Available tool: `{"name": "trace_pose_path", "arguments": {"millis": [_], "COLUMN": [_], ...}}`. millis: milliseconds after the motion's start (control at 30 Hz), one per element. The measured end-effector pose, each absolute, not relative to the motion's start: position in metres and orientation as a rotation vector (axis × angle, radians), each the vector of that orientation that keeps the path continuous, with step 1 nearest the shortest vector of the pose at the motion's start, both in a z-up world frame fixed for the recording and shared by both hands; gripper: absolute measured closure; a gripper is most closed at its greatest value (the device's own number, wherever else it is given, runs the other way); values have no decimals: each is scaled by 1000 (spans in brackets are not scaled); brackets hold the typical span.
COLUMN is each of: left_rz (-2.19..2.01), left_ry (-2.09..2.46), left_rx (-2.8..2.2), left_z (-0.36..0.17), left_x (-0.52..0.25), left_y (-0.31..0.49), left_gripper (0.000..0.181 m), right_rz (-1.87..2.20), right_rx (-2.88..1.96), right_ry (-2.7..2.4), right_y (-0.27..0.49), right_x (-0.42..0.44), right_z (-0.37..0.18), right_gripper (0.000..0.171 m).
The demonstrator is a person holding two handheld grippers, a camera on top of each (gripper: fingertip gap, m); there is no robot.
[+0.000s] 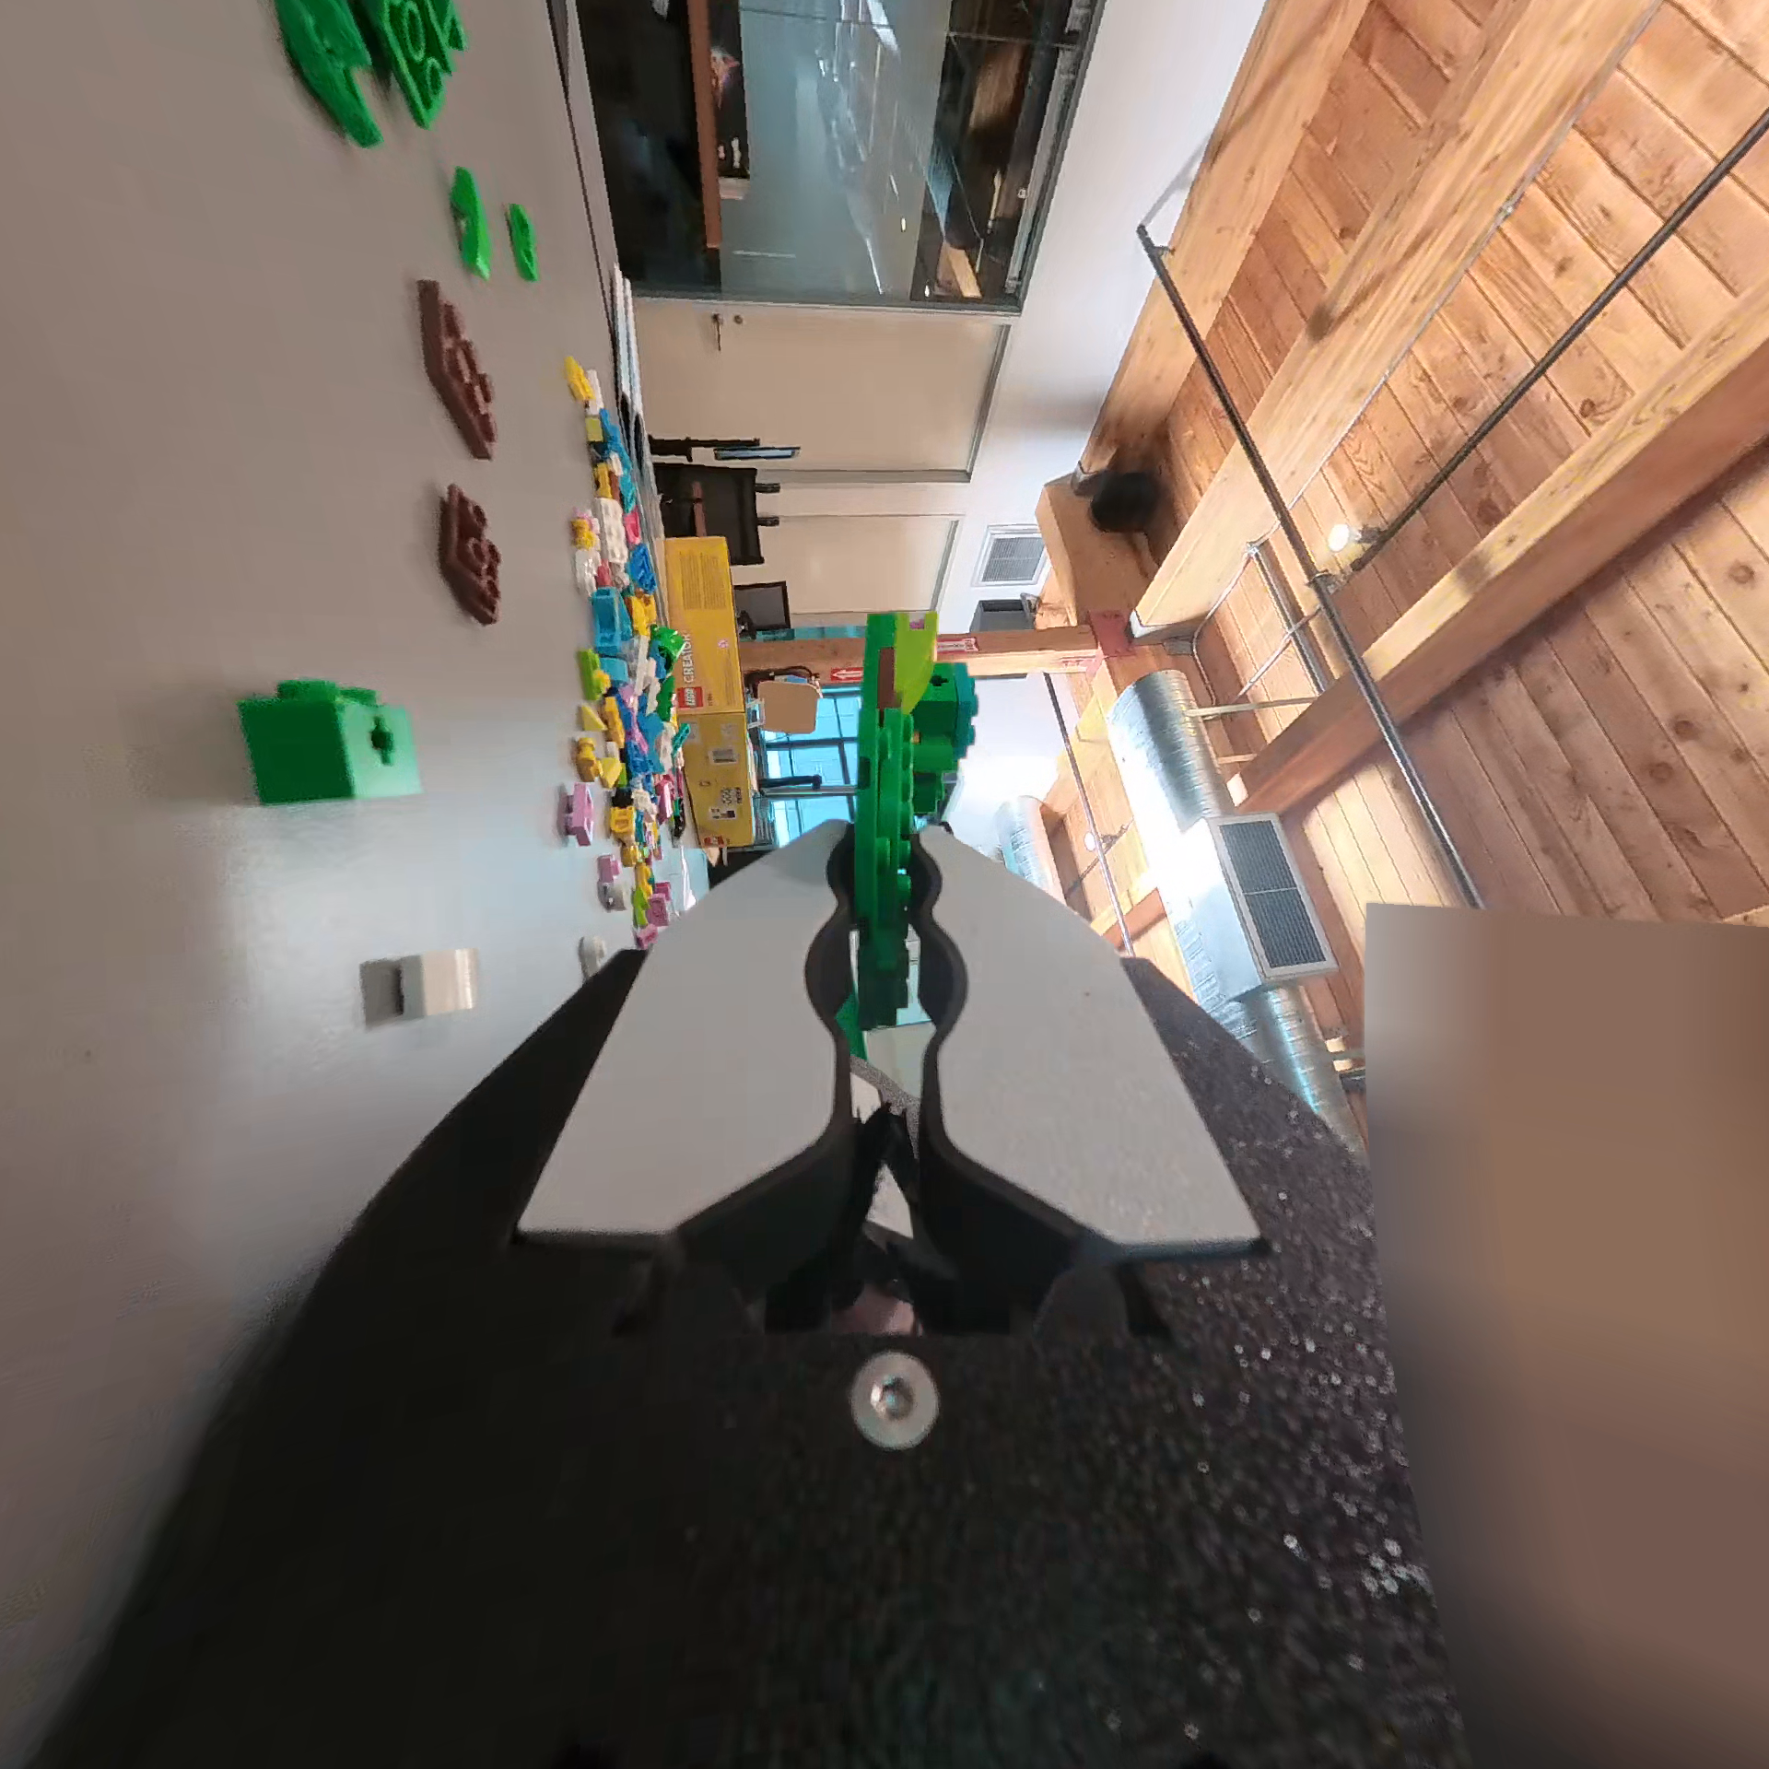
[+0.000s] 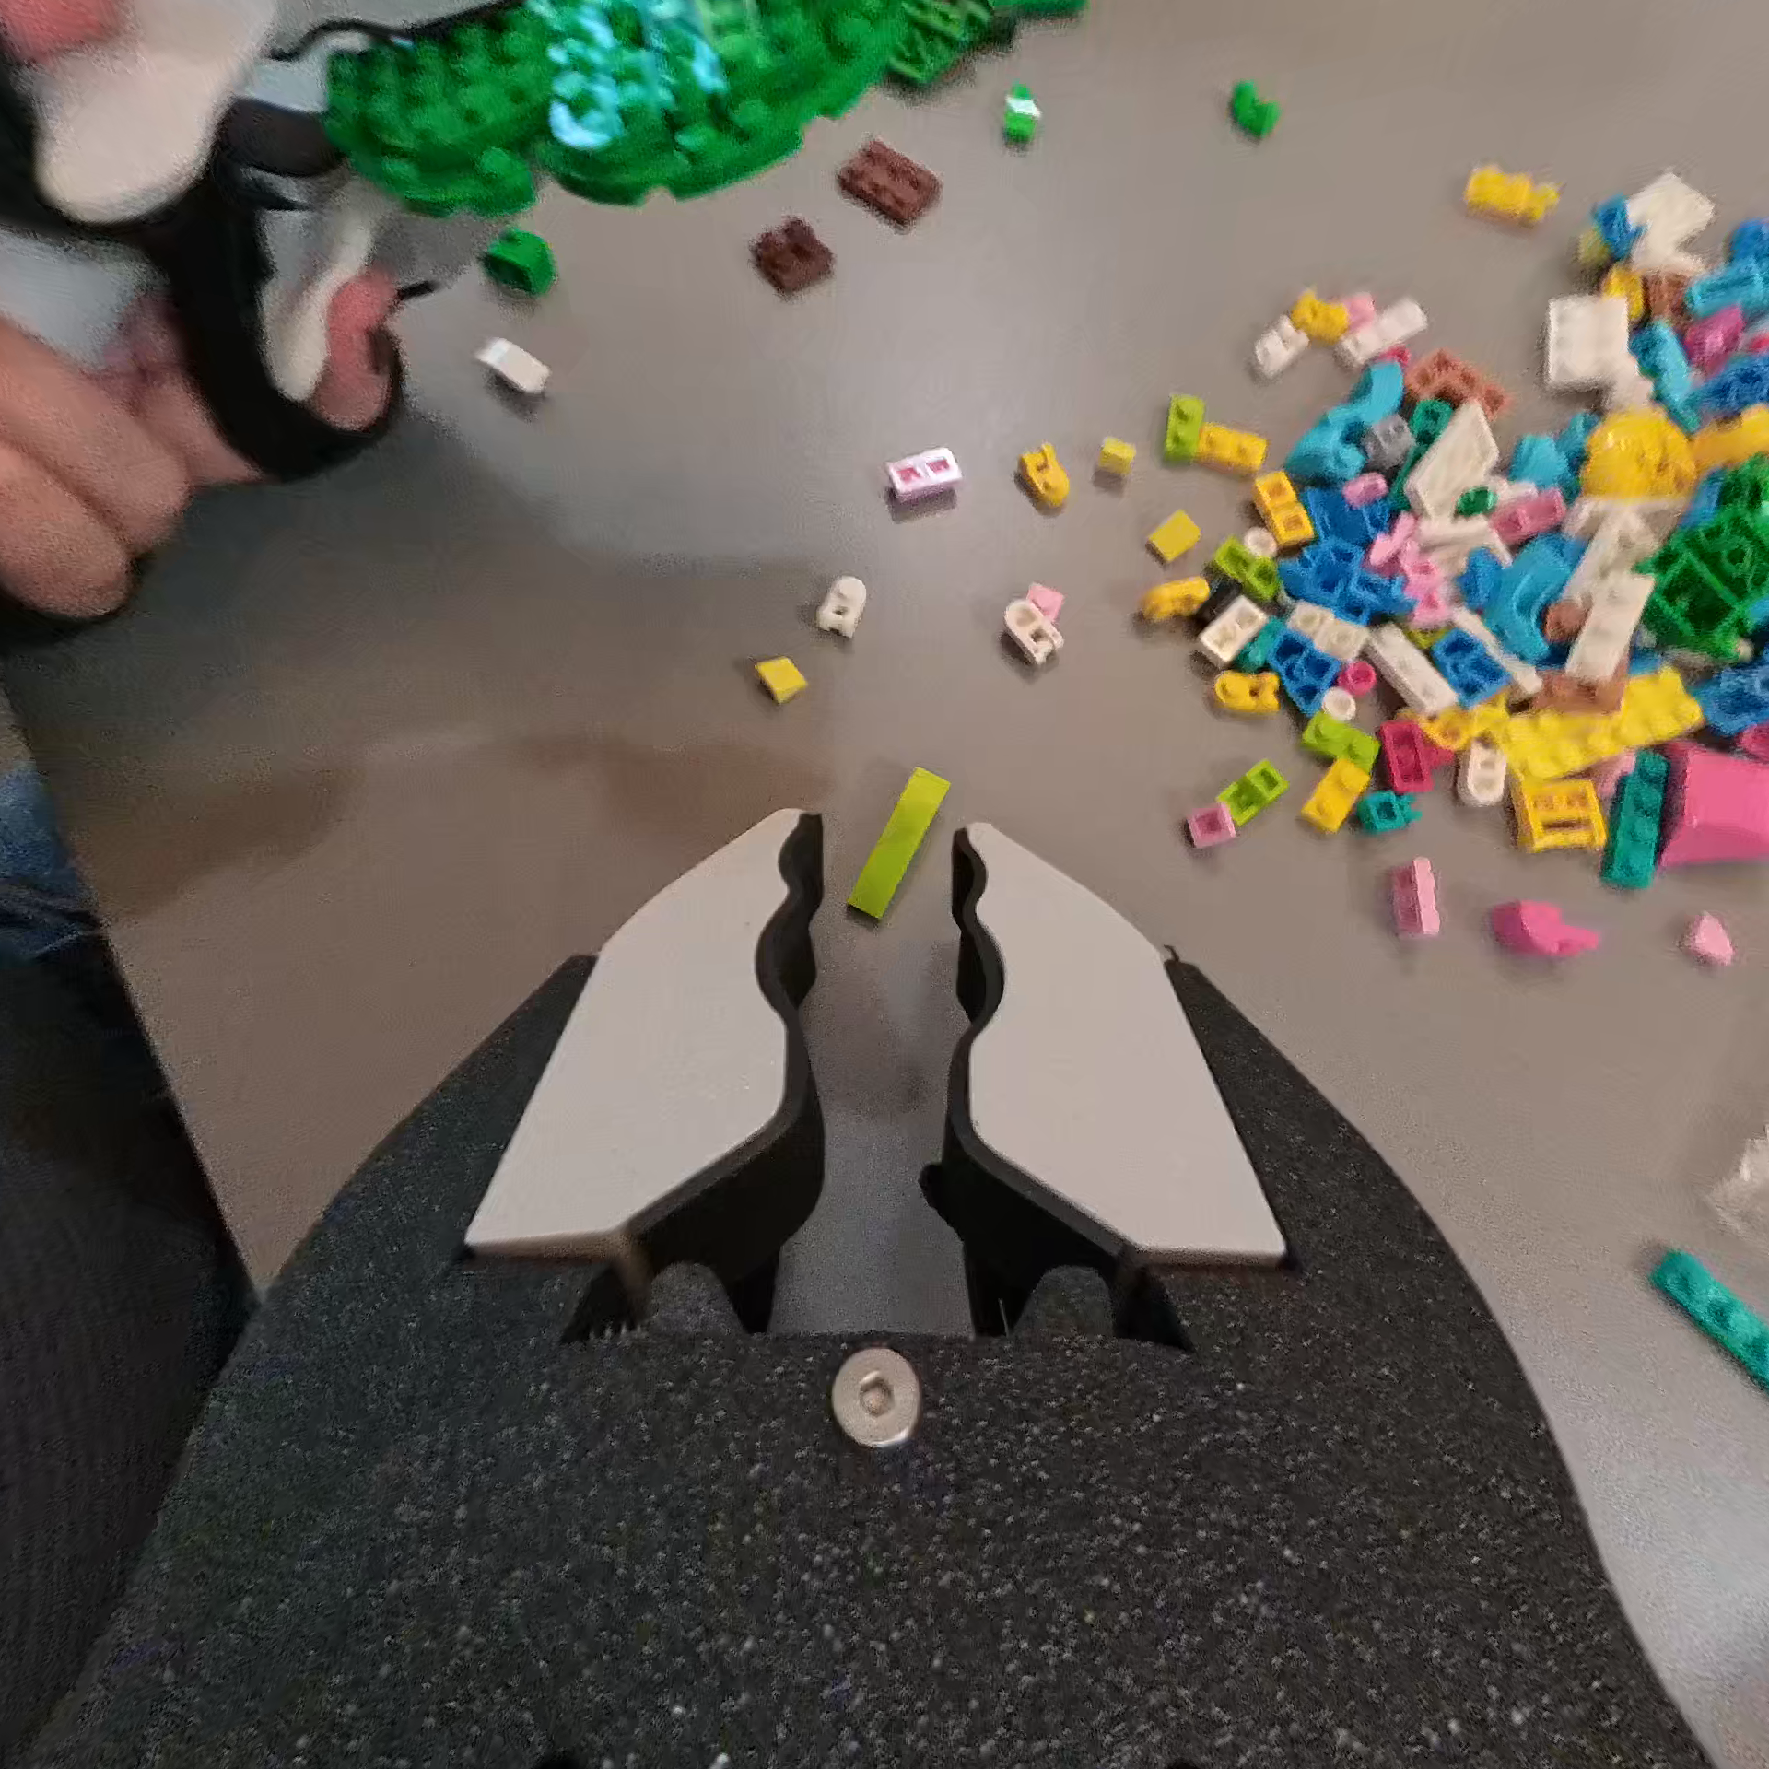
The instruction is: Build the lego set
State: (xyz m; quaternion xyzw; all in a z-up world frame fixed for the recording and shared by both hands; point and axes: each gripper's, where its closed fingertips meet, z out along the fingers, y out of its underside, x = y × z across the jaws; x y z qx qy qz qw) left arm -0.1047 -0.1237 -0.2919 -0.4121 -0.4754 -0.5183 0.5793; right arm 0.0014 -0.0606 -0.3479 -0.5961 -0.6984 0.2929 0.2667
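Observation:
My left gripper (image 1: 883, 842) is shut on a green Lego assembly (image 1: 895, 766) of stacked plates, held on edge in the air. The same assembly (image 2: 593, 105) shows blurred at the top left of the right wrist view, with the hand that holds the left gripper. My right gripper (image 2: 885, 828) is open just above the grey table (image 2: 574, 670), with a lime green flat tile (image 2: 898, 844) lying between its fingertips. The tile is not gripped.
A pile of loose coloured bricks (image 2: 1493, 593) lies to the right. Two brown plates (image 2: 885, 182), a green brick (image 2: 519, 258), a white piece (image 2: 514, 364) and small scattered pieces lie ahead. A yellow box (image 1: 704, 670) stands at the table's far edge. A teal plate (image 2: 1713, 1311) lies at the right.

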Motion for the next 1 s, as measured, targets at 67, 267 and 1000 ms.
{"name": "trace_pose_path", "arguments": {"millis": [67,267,1000], "left_rz": [-1211,-1227,-1224], "left_ry": [-1129,-1137,-1160], "left_rx": [-978,-1002,-1184], "left_z": [-296,-297,-302], "left_x": [-104,-104,-77], "left_y": [-122,-122,-119], "left_gripper": [173,173,173], "right_rz": [727,615,879], "right_rx": [-1641,-1693,-1243], "right_ry": [-1873,-1910,-2161], "right_y": [-58,-55,-91], "right_x": [0,-5,-83], "right_z": [-354,-365,-276], "right_gripper": [146,164,164]}}
